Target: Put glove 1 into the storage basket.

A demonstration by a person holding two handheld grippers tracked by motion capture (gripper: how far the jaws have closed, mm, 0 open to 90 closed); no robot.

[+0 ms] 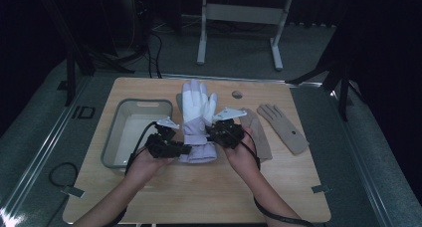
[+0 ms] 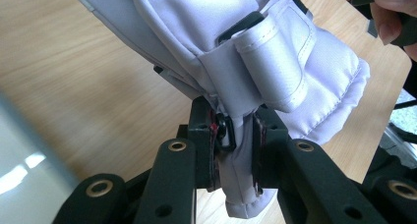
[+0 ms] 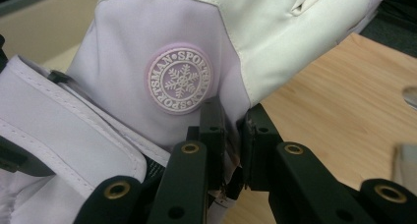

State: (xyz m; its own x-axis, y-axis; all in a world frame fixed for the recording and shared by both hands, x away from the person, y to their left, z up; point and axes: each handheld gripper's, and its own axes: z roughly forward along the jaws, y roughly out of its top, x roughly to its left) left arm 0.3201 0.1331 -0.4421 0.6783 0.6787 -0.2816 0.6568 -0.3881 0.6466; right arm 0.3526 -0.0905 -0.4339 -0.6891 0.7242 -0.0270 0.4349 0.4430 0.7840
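Observation:
A white and pale lilac ski glove [image 1: 197,118] is stretched between my two grippers above the middle of the wooden table [image 1: 199,187], fingers pointing away from me. My left gripper [image 1: 185,148] is shut on the left side of its padded cuff; in the left gripper view the pads pinch a fold of lilac fabric [image 2: 236,155] near a black buckle. My right gripper [image 1: 211,131] is shut on the glove's right edge; in the right gripper view the jaws clamp cloth just below a round snowflake badge [image 3: 180,80].
A clear plastic bin [image 1: 130,131] stands at the left of the table. Two beige knit gloves [image 1: 282,127] lie flat to the right of my right hand. A small round hole [image 1: 237,94] marks the far edge. Beyond the table stands a white frame [image 1: 239,18].

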